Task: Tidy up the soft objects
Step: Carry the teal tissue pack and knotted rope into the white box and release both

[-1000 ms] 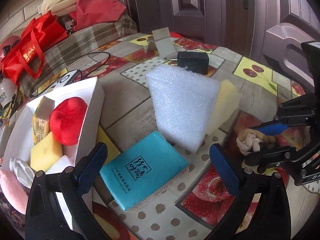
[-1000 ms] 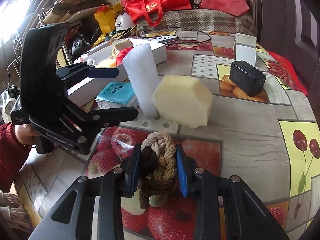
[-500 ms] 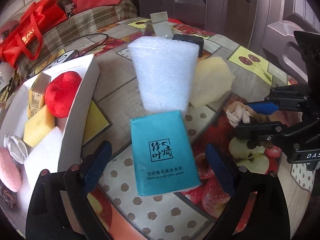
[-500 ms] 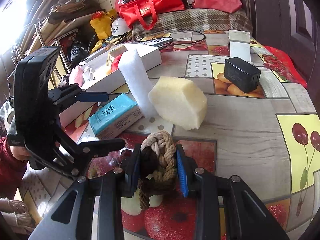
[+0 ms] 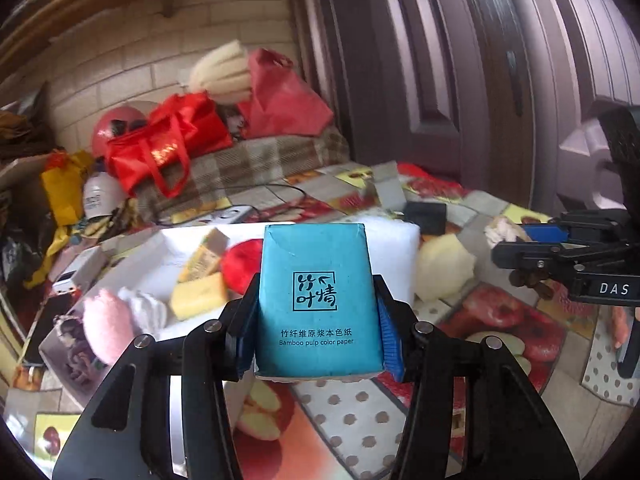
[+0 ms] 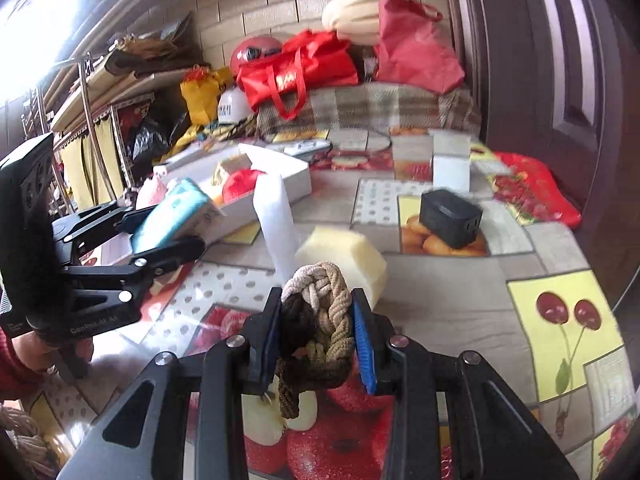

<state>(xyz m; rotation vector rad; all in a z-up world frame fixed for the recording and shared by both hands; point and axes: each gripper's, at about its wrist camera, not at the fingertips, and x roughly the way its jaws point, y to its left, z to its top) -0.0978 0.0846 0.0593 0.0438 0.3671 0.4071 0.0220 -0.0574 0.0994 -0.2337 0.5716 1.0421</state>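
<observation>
My left gripper (image 5: 316,320) is shut on a teal tissue pack (image 5: 316,292) and holds it lifted above the table; the pack also shows in the right wrist view (image 6: 172,216). My right gripper (image 6: 316,336) is shut on a braided rope knot (image 6: 320,320), raised off the table. A white foam block (image 6: 276,220) stands upright beside a yellow sponge (image 6: 344,252). A white tray (image 5: 160,248) at the left holds a red plush (image 5: 240,260), yellow sponges, a pink plush (image 5: 108,320) and other soft items.
A black charger (image 6: 450,218) and a white box (image 6: 450,160) sit at the table's far side. Red bags (image 6: 296,68) lie on a plaid-covered bench behind. A dark door stands on the right. Shelves with clutter stand at far left.
My left gripper closed on the teal tissue pack and lifted it off the table, tilting up. My right gripper lifted the rope knot a little.
</observation>
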